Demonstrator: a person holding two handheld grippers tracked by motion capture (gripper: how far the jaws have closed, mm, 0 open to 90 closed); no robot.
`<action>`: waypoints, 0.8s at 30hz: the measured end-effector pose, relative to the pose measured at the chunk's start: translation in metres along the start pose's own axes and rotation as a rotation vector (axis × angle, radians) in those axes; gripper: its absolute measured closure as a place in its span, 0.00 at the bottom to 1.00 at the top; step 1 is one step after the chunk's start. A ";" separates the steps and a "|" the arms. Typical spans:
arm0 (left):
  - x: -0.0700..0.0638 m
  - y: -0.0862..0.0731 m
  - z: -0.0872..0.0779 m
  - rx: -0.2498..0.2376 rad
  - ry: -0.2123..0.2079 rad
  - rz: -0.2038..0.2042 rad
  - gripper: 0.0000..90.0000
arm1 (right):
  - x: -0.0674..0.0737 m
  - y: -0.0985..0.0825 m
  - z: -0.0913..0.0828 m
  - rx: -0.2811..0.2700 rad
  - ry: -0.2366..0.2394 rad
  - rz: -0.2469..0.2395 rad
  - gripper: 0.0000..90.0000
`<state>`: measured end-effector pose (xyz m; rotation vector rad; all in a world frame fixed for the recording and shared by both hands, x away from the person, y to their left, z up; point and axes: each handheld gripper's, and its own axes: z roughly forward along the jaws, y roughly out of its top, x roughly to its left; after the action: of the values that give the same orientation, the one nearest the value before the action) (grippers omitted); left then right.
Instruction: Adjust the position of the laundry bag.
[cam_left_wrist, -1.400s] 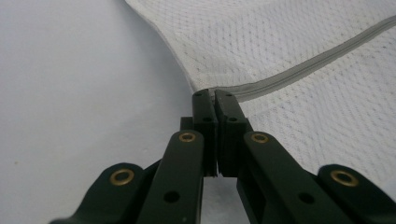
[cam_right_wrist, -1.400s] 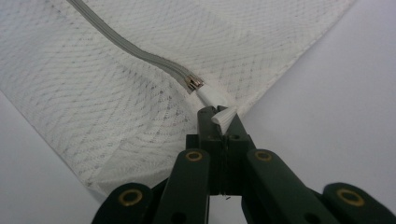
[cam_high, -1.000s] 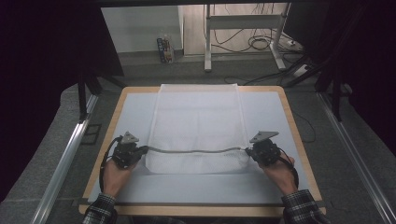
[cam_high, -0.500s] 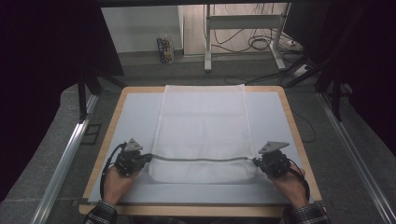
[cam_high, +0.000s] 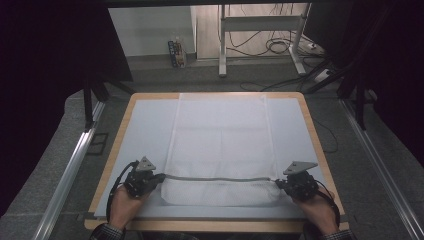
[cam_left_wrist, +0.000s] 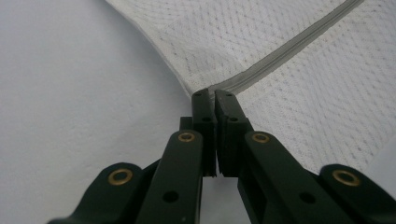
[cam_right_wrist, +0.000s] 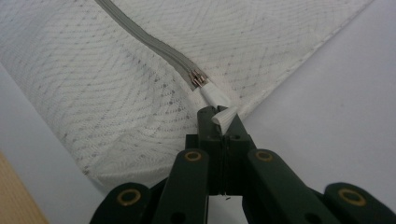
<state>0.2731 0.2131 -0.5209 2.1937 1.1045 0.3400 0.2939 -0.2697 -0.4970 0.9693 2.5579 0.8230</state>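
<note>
We see a wood-rimmed table (cam_high: 314, 131) topped with a pale grey mat (cam_high: 145, 125); a white mesh laundry bag (cam_high: 220, 135) with a grey zipper (cam_high: 215, 178) lies flat on it.

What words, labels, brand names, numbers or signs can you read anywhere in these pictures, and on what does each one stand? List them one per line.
No text can be read.
Mesh laundry bag, grey zipper and its white pull tab: no print visible.
Left tool and right tool: black jaws with brass rivets, no markings.
Small box on the floor beyond the table: coloured print, too small and blurred to read.
</note>
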 end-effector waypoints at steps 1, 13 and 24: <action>-0.001 0.000 0.000 0.002 0.001 0.001 0.98 | 0.000 -0.001 0.000 0.004 0.002 0.001 0.98; -0.001 -0.001 0.002 0.004 0.020 0.006 0.93 | 0.002 -0.004 0.000 0.005 0.000 -0.016 0.91; -0.005 -0.002 -0.001 -0.057 0.020 0.013 0.51 | -0.002 -0.003 -0.003 -0.056 -0.022 -0.017 0.65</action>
<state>0.2682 0.2108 -0.5209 2.1520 1.0785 0.3948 0.2922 -0.2744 -0.4965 0.9336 2.5066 0.8698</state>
